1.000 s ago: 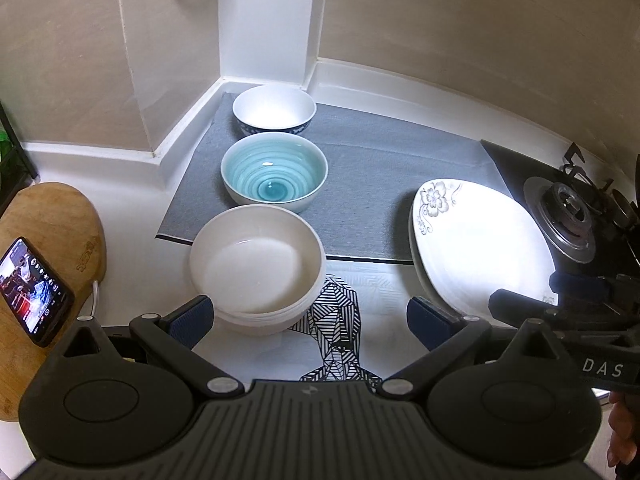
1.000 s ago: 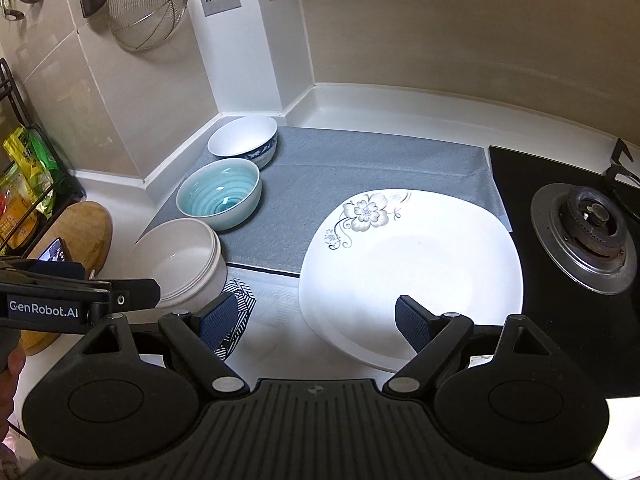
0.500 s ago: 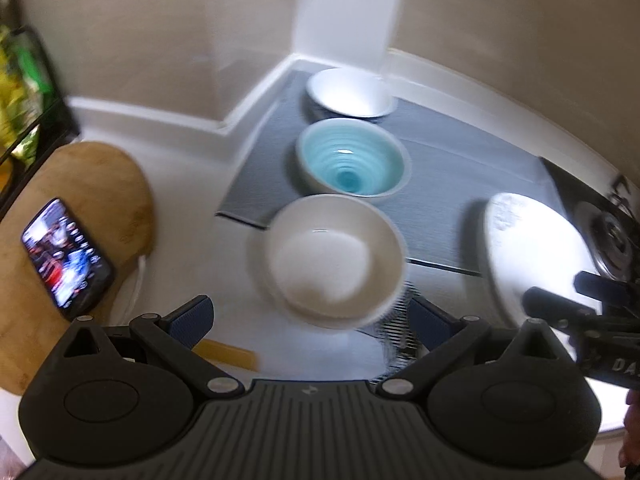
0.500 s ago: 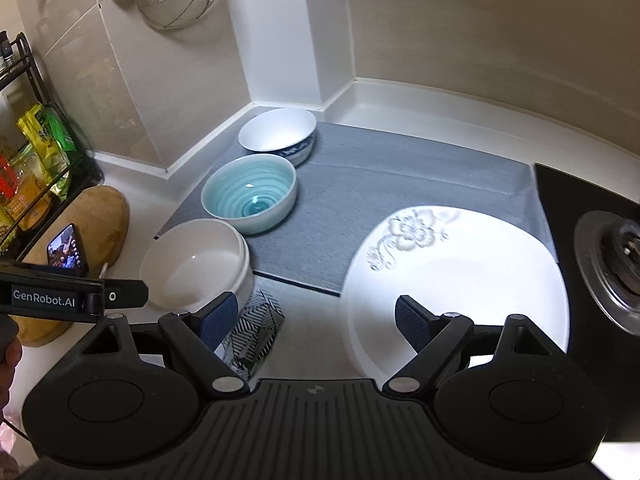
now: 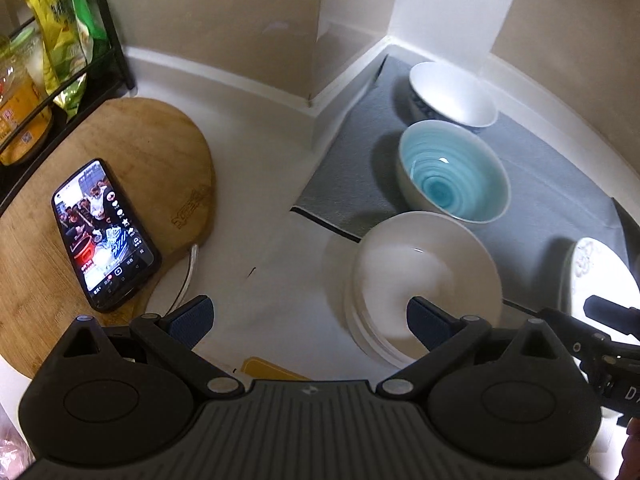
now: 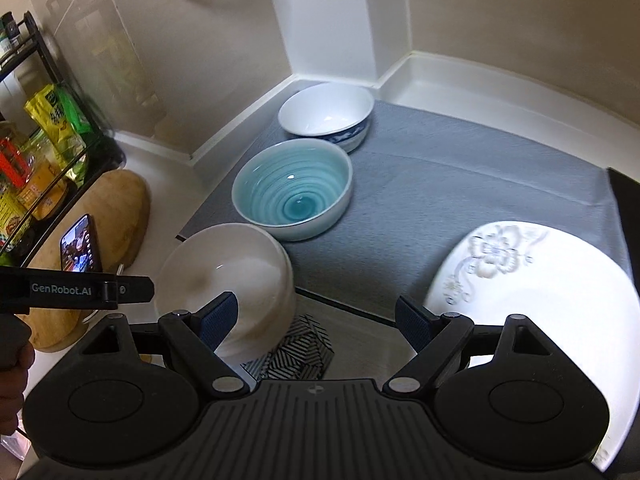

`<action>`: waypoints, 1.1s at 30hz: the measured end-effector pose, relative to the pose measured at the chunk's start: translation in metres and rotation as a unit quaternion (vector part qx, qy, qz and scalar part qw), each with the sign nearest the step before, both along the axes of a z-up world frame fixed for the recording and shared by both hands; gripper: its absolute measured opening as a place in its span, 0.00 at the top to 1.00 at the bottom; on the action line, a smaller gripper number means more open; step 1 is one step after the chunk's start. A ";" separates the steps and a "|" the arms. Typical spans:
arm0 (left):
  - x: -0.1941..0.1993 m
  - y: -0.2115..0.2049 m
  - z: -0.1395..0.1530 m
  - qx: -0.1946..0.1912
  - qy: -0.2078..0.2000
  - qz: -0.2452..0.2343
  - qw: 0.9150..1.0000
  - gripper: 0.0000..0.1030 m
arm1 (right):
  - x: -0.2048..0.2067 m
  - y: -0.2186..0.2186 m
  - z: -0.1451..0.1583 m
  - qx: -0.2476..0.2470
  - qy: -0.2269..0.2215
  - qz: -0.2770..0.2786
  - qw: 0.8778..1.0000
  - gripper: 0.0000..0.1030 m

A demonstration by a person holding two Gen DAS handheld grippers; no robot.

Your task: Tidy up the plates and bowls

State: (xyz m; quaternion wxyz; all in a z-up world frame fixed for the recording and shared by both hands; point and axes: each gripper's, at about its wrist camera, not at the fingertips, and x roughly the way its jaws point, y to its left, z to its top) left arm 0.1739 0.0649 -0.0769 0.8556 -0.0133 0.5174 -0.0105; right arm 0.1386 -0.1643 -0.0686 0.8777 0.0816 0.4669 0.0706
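A: Which tool's nearer the cream bowl (image 5: 426, 280)?

B: My left tool (image 5: 308, 320), released, holding nothing. Bowl sits to its right on the table (image 5: 264, 184), near rim under the right finger (image 5: 426, 322). I'd say shift right b4 closing.

A: Right tool (image 6: 316, 320)?

B: Also released, empty; sits btwn bowl and floral plate (image 6: 532, 300).

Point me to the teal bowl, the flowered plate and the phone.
teal bowl (image 6: 294, 196): right wrist view, on its ringed inner floor.
flowered plate (image 6: 532, 304): right wrist view, on its bare white centre.
phone (image 5: 104, 232): left wrist view, on its lit screen.
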 end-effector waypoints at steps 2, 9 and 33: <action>0.005 0.000 -0.004 0.002 0.006 0.003 1.000 0.00 | 0.007 0.003 -0.005 0.002 0.005 0.006 1.000 0.15; 0.018 -0.003 -0.017 0.007 0.022 0.010 1.000 0.00 | 0.027 0.009 -0.017 0.001 0.026 0.019 0.999 0.15; 0.029 -0.016 -0.047 -0.043 0.041 -0.019 0.998 0.65 | 0.047 0.026 -0.050 0.034 0.078 0.072 0.994 0.81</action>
